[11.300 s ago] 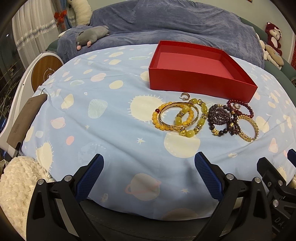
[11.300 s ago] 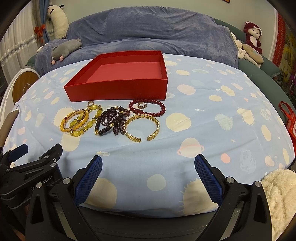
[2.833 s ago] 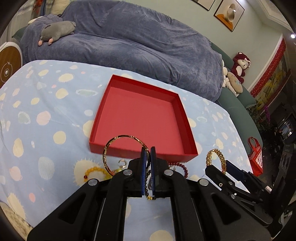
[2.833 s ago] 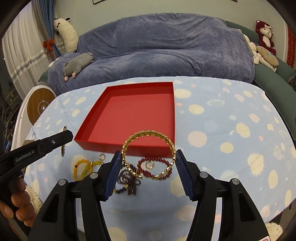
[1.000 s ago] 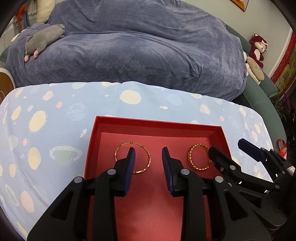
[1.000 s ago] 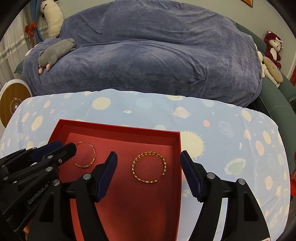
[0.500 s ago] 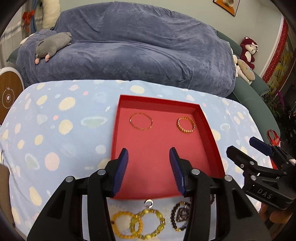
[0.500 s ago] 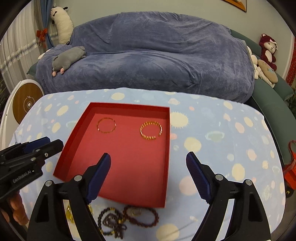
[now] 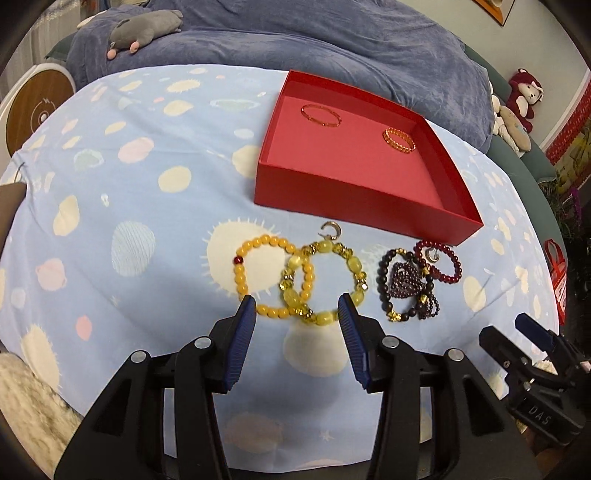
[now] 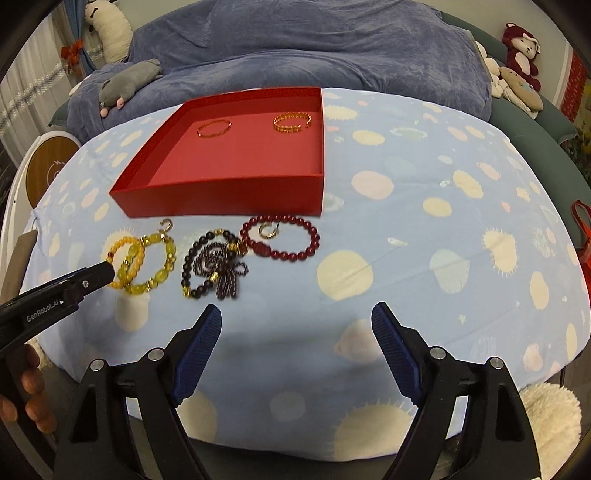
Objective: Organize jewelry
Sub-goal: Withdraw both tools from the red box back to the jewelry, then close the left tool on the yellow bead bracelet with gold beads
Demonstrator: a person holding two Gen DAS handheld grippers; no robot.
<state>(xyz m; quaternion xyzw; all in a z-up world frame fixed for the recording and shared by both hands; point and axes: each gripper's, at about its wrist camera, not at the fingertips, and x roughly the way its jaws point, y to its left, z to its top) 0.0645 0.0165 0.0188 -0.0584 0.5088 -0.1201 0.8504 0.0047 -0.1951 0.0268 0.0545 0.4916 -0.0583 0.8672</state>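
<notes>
A red box [image 9: 347, 199] [image 10: 229, 197] holds a thin gold bangle [image 9: 320, 115] [image 10: 214, 129] and a gold cuff [image 9: 398, 140] [image 10: 292, 122]. In front of it lie an orange bead bracelet [image 9: 258, 280], a yellow-green bead bracelet [image 9: 325, 284] [image 10: 151, 262], a dark purple bead bundle [image 9: 408, 286] [image 10: 214, 266], a red bead bracelet [image 9: 439, 260] [image 10: 280, 238] and two small hoop earrings [image 9: 331, 230] [image 10: 269, 230]. My left gripper [image 9: 297, 314] is open, just before the yellow bracelets. My right gripper [image 10: 295, 325] is open and empty, short of the beads.
The table has a light blue planet-print cloth [image 9: 129, 192]. A blue-covered sofa [image 10: 295, 48] with a grey plush [image 9: 144, 29] stands behind. A fluffy white rug [image 10: 546, 417] lies at the near right. A red bag [image 9: 554, 273] is on the right.
Both grippers have pulled back and down from over the box to the table's near side. The loose bracelets now lie just ahead of the fingers. Both bangles stay in the box.
</notes>
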